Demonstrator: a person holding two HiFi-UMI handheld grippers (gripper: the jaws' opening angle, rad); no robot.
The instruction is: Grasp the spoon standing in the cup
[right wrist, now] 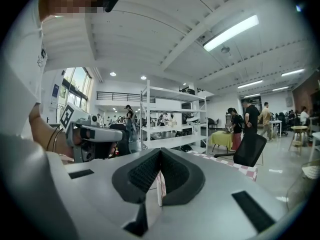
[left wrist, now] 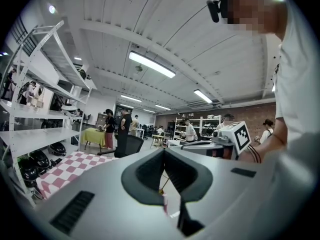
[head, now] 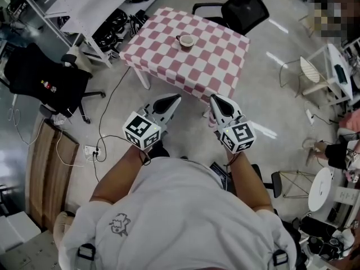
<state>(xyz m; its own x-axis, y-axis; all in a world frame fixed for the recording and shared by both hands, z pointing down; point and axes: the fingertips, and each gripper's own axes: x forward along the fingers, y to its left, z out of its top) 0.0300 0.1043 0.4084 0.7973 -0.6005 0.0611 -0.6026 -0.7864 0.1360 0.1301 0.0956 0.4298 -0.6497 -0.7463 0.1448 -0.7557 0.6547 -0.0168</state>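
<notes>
A small cup [head: 186, 40] stands near the far side of a table with a pink-and-white checked cloth [head: 214, 66]. The spoon in it is too small to make out. Both grippers hang over the floor, short of the table's near edge, well away from the cup. My left gripper [head: 175, 98] points at the table with its jaws together and nothing between them, as the left gripper view [left wrist: 164, 154] shows. My right gripper [head: 214, 98] is likewise shut and empty [right wrist: 160, 156]. The checked cloth shows low in both gripper views [left wrist: 65, 166] [right wrist: 235, 165].
A black office chair [head: 242, 10] stands behind the table and another one [head: 39, 75] at the left. White shelving [head: 84, 4] runs along the far left. Cables and a power strip [head: 93, 149] lie on the floor. A white chair [head: 312, 75] is at the right. People stand far off.
</notes>
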